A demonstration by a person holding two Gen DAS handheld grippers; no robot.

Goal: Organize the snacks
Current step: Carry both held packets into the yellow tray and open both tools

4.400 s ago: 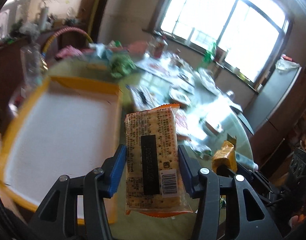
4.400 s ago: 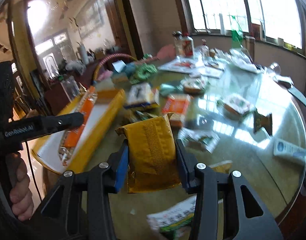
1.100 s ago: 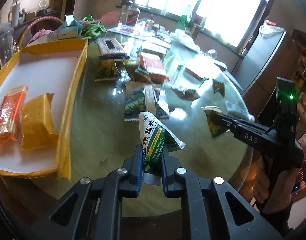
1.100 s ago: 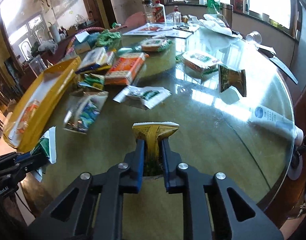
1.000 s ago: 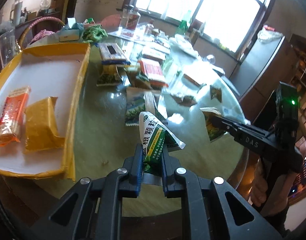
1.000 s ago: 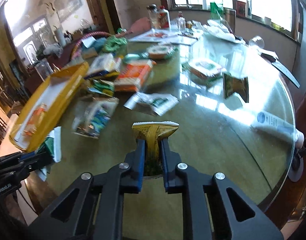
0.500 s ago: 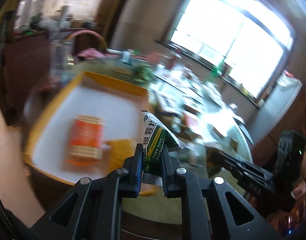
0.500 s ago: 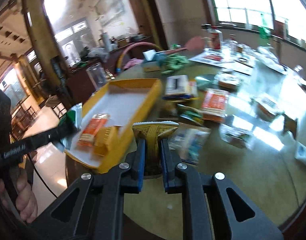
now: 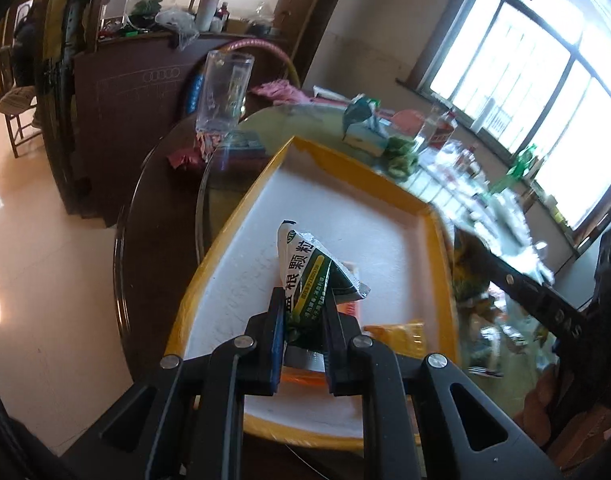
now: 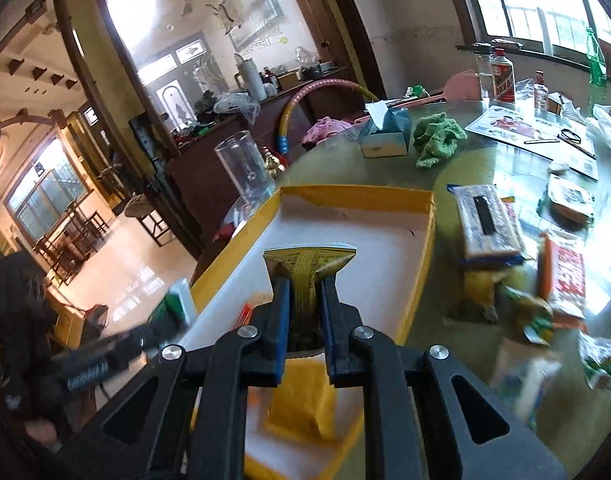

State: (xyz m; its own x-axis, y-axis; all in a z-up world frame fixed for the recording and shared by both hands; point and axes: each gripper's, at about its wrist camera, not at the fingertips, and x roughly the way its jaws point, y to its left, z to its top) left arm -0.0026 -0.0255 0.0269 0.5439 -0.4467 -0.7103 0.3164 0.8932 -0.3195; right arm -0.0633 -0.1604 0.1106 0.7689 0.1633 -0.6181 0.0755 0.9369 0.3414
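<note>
Two packets now hang over the yellow tray point(image 9: 225, 236), carried off the table since a second ago; our left gripper point(image 9: 304, 332) pinches the green-white sachet point(image 9: 309, 272), our right gripper point(image 10: 304, 320) the gold packet point(image 10: 307, 268); releasing comes next.

Orange packet point(image 9: 347, 306) behind green sachet point(image 9: 309, 276).

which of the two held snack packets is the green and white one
The green-and-white packet with Chinese lettering, pinched in the left claw over the yellow tray. The right claw holds a gold packet instead.
</note>
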